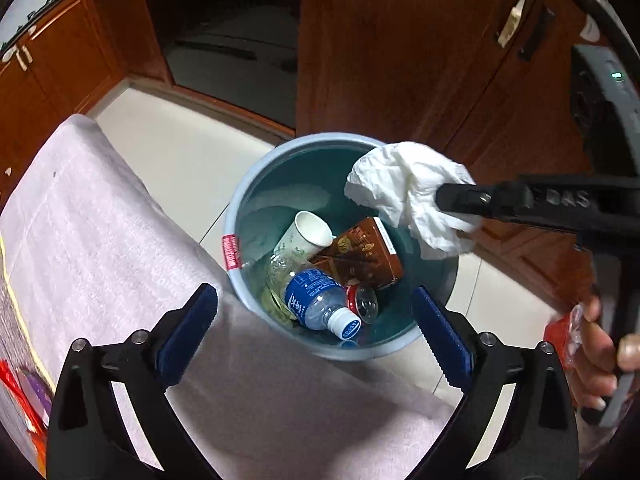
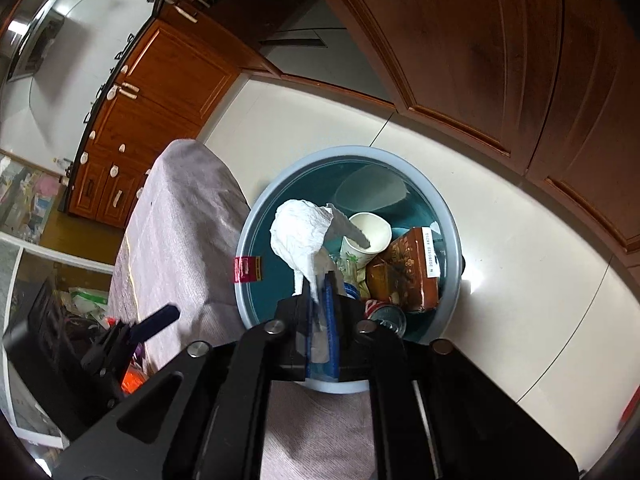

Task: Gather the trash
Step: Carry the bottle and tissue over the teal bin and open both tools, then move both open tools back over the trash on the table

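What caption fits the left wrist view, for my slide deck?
Right gripper holds a crumpled tissue over the blue bin; left gripper open.

The black left gripper with blue pads (image 1: pixel 314 330) is held wide apart, low in frame; the black right gripper (image 2: pixel 320 280) is clamped together at lower centre.
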`<action>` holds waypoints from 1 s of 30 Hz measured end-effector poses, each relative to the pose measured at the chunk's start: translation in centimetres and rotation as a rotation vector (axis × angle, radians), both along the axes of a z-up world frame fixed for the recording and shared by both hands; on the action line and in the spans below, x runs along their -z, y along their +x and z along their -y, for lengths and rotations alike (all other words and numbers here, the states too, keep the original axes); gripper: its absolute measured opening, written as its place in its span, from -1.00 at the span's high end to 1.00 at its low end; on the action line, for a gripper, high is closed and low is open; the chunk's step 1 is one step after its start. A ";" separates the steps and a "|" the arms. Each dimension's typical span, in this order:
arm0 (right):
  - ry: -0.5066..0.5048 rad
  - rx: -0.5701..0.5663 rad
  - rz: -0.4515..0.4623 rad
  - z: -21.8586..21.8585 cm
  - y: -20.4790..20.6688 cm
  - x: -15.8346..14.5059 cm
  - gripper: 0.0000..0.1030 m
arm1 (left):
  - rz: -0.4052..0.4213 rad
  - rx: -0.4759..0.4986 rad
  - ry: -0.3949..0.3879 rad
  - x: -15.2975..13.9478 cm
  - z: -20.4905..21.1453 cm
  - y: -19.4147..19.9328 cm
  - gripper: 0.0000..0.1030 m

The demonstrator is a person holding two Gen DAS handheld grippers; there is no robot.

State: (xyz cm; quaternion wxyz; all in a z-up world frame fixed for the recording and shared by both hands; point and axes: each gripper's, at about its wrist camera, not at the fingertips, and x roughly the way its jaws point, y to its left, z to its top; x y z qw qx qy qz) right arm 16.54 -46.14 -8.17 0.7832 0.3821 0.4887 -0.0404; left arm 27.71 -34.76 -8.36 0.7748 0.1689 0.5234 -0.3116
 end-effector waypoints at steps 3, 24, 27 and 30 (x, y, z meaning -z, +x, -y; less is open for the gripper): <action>0.009 0.027 0.011 0.0 0.0 -0.3 -0.45 | 0.003 -0.010 -0.021 -1.1 -0.9 -0.3 -0.90; -0.102 -0.081 -0.001 -7.0 -1.3 -4.7 -0.65 | 0.032 -0.128 -0.118 -6.1 -10.0 -4.1 -0.92; -0.107 -0.120 0.014 -9.2 -1.3 -5.8 -0.65 | 0.041 -0.157 -0.128 -6.8 -12.7 -5.0 -0.92; -0.121 -0.165 0.025 -12.0 -1.2 -6.8 -0.65 | 0.054 -0.188 -0.139 -7.5 -15.6 -5.8 -0.92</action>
